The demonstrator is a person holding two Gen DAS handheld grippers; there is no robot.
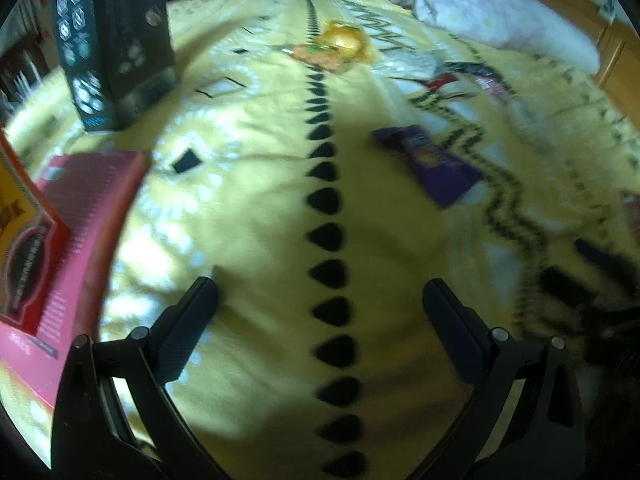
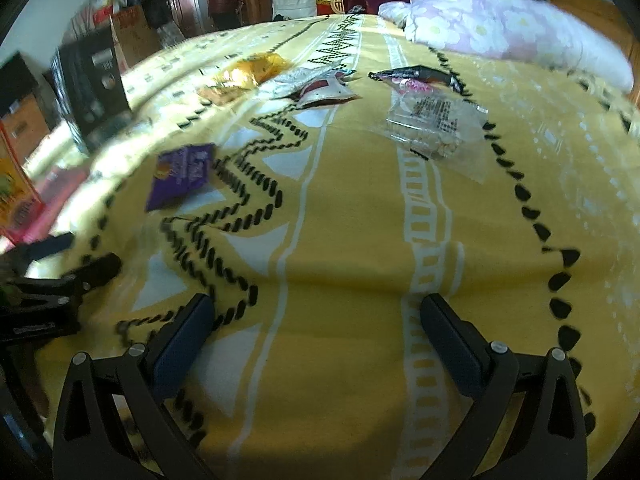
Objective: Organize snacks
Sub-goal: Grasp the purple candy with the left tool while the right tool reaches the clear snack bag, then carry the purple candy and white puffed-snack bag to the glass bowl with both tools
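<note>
Snack packets lie scattered on a yellow patterned bedspread (image 2: 344,240). A purple packet (image 1: 432,160) (image 2: 182,172) lies ahead of both grippers. Farther back are an orange-gold packet (image 1: 342,40) (image 2: 248,70), a red-and-white packet (image 2: 326,90), a dark packet (image 2: 416,74) and a clear plastic packet (image 2: 436,120). My left gripper (image 1: 320,300) is open and empty above the bedspread; it also shows at the left edge of the right wrist view (image 2: 80,258). My right gripper (image 2: 318,314) is open and empty too.
A tall black box (image 1: 116,40) (image 2: 92,88) stands upright at the back left. A pink and a red-yellow box (image 1: 64,240) (image 2: 20,196) sit at the left edge. A floral duvet (image 2: 512,28) lies at the far right. Bags and furniture stand beyond the bed.
</note>
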